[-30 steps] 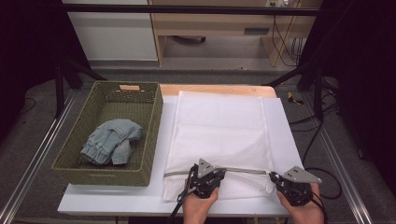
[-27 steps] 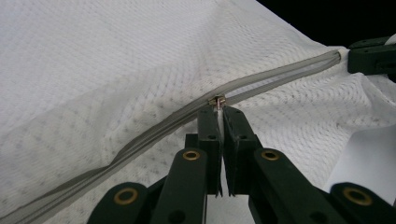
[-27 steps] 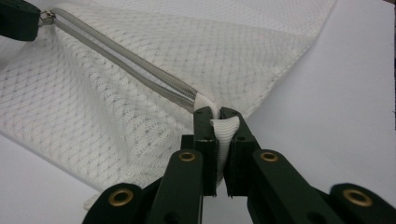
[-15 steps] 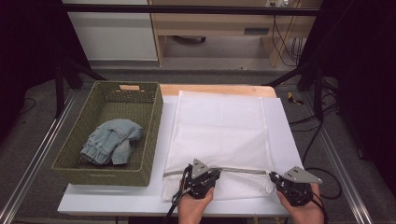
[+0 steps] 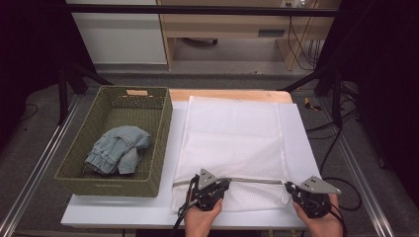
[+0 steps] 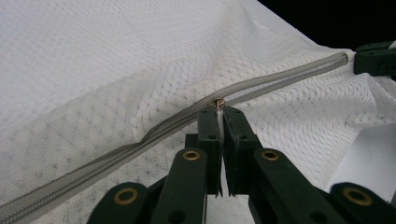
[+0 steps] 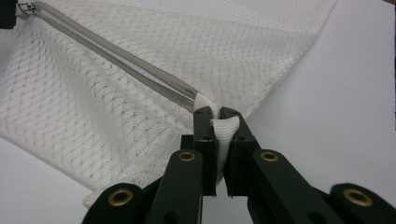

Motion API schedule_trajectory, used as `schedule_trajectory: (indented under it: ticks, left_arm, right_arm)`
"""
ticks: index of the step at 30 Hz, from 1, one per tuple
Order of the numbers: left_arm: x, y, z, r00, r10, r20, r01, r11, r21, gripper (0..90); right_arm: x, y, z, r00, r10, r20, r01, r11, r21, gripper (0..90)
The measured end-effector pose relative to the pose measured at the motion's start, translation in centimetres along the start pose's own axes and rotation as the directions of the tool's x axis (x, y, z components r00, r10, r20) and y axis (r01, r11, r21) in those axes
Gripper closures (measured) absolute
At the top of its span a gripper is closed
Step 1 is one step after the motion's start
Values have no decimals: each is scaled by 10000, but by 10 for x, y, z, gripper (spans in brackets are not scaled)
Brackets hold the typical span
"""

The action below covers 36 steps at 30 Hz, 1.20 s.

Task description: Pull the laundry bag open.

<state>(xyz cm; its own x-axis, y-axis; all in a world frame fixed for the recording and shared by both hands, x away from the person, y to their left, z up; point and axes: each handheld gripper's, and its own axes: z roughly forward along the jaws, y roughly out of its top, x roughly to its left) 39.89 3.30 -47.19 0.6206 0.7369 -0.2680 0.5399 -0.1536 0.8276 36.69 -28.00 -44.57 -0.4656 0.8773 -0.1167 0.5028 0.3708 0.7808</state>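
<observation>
A white mesh laundry bag (image 5: 232, 143) lies flat on a white board (image 5: 123, 215). Its grey zipper (image 5: 257, 180) runs across the near end. My left gripper (image 5: 226, 182) is shut on the small metal zipper pull (image 6: 218, 101), partway along the zipper (image 6: 280, 79). My right gripper (image 5: 289, 186) is shut on the white fabric tab (image 7: 226, 128) at the zipper's right end (image 7: 187, 95), at the bag's near right corner. In the left gripper view the jaws of my left gripper (image 6: 218, 109) stand pressed together. In the right gripper view the jaws of my right gripper (image 7: 218, 114) pinch the folded tab.
A green woven basket (image 5: 160, 143) stands left of the bag with a folded denim garment (image 5: 118, 148) inside. The wooden table edge (image 5: 227, 95) shows beyond the bag. Metal rails (image 5: 44, 163) run along both sides, and cables (image 5: 336, 177) trail at the right.
My left gripper has slid a little to the left along the zipper with the pull. The right gripper has stayed where it was.
</observation>
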Motion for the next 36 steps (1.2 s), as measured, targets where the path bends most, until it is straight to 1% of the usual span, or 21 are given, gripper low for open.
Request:
schedule_trajectory:
  ticks: [1, 3, 6, 12, 14, 17, 18, 24, 25, 27, 29, 36]
  left_arm:
    - [0, 0, 0, 10000, 55, -49, -55, 10000, -3, 870]
    - [1, -1, -3, 9992, 324, -239, -322, 9994, 87, 870]
    - [6, -3, -7, 9998, 56, -168, -55, 10000, 62, 870]
    - [17, -4, -17, 9990, -53, -443, 53, 10000, -8, 870]
    - [21, -6, -19, 9987, -68, -508, 69, 10000, 9, 870]
    - [24, -6, -22, 9983, -22, -576, 23, 10000, 5, 870]
    - [24, -5, -24, 9982, -2, -604, 1, 10000, -22, 870]
    - [27, -8, -27, 9979, -58, -647, 56, 10000, -30, 870]
    - [27, -8, -28, 9977, -3, -683, 2, 10000, -26, 870]
    - [28, -9, -30, 9976, -79, -690, 75, 10000, -57, 870]
    - [30, -9, -32, 9973, -101, -723, 98, 9999, -51, 870]
    - [37, -11, -38, 9962, -156, -852, 152, 9999, -49, 870]
  right_arm:
    - [0, 0, 0, 10000, -17, -7, 17, 10000, -11, 858]
    - [0, 0, -1, 10000, 14, 7, -14, 10000, -24, 858]
    - [-1, 0, 0, 10000, -3, 5, 3, 10000, -15, 858]
    - [0, 0, -1, 10000, 13, 15, -13, 10000, 1, 858]
    - [-1, 0, -1, 9999, -1, 101, 1, 10000, -25, 858]
    - [-1, 0, -3, 9998, 123, 131, -121, 9998, -167, 857]
    - [-1, 0, -3, 9999, 34, 148, -31, 9998, -171, 857]
    - [-1, 0, -2, 10000, 36, 81, -35, 10000, -67, 857]
    - [-1, 0, -2, 10000, 31, 59, -31, 10000, -55, 858]
    - [0, 0, -2, 10000, 38, 53, -38, 10000, 4, 858]
    - [0, 0, -1, 10000, 29, -3, -29, 10000, -17, 858]
    - [0, 0, -1, 10000, -46, 30, 46, 10000, 10, 858]
